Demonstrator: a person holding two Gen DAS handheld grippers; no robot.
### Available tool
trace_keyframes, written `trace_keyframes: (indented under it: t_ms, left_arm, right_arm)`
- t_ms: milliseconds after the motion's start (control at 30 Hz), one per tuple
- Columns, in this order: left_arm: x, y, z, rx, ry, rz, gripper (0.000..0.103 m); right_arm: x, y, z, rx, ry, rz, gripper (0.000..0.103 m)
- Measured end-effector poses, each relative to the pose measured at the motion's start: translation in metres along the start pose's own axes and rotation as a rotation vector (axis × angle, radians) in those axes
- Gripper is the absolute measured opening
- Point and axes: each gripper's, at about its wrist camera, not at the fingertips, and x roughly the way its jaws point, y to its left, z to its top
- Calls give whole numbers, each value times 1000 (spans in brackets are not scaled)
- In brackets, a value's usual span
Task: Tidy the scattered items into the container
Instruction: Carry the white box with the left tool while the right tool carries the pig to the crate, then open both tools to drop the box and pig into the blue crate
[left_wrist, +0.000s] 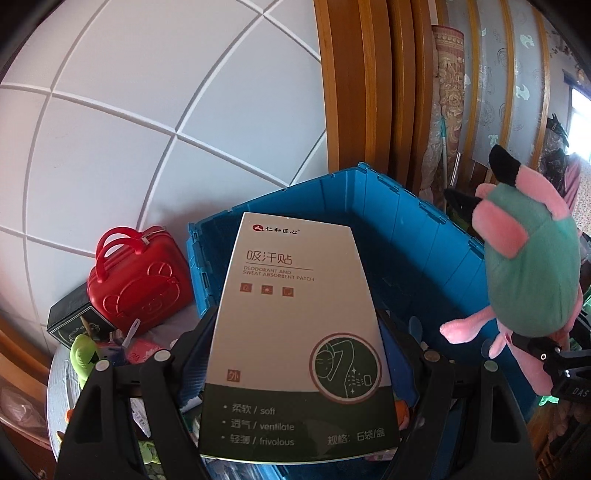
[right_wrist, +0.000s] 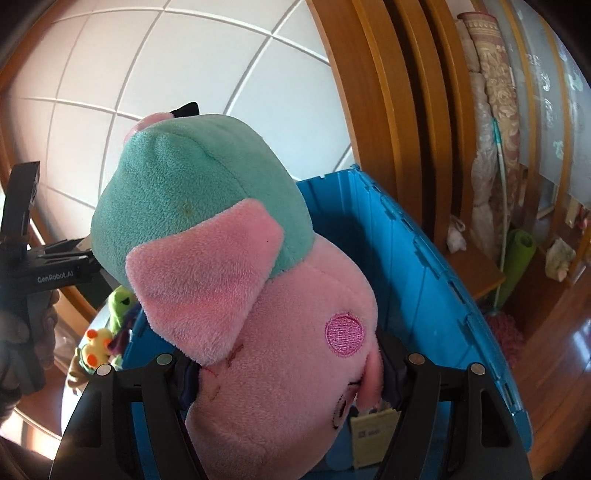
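The left gripper (left_wrist: 295, 373) grasps a white-and-green box (left_wrist: 295, 332), held over the near edge of the blue crate (left_wrist: 388, 221). The right gripper (right_wrist: 284, 373) clasps a pink pig plush (right_wrist: 229, 258) by its head, above the crate. Beyond, left of the crate, a red case (left_wrist: 136, 280) stands against the white wall (left_wrist: 147, 110).

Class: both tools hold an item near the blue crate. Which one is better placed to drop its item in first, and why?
Probably the left tool: its box already hangs over the open crate. The right tool holds the plush pig by the crate's rim, less clearly over the opening.
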Motion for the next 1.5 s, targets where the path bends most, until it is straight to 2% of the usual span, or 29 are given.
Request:
trace_keyframes:
  t_ms: [300,500,633,667,700,833,1200,1500]
  left_arm:
    - [28,-10,30,-7,-17,-10,80]
    - [39,-18,45,1,-26,-8,80]
    - [42,-21,55,-22,-38,-17,81]
    - [45,-22,57,-23,-32,-17,93]
    - [46,-24,59,-23,-29,-14,103]
    - [44,-27,59,-29,-37,-11,103]
    - [31,-1,26,-85,0,0,103]
    - [3,58,-30,-172,18,35,103]
  right_arm:
    - [25,-29,7,-2,52,-14,73]
    - [33,-41,15,2,46,-16,75]
    - [36,-47,19,-1,30,-21,86]
    - [36,-48,19,-2,26,-21,101]
    - [37,-48,20,-5,19,-16,103]
    - [34,-47,24,-23,9,13,103]
    - [34,-33,21,-38,24,43,103]
    - [31,29,16,-119,25,97,103]
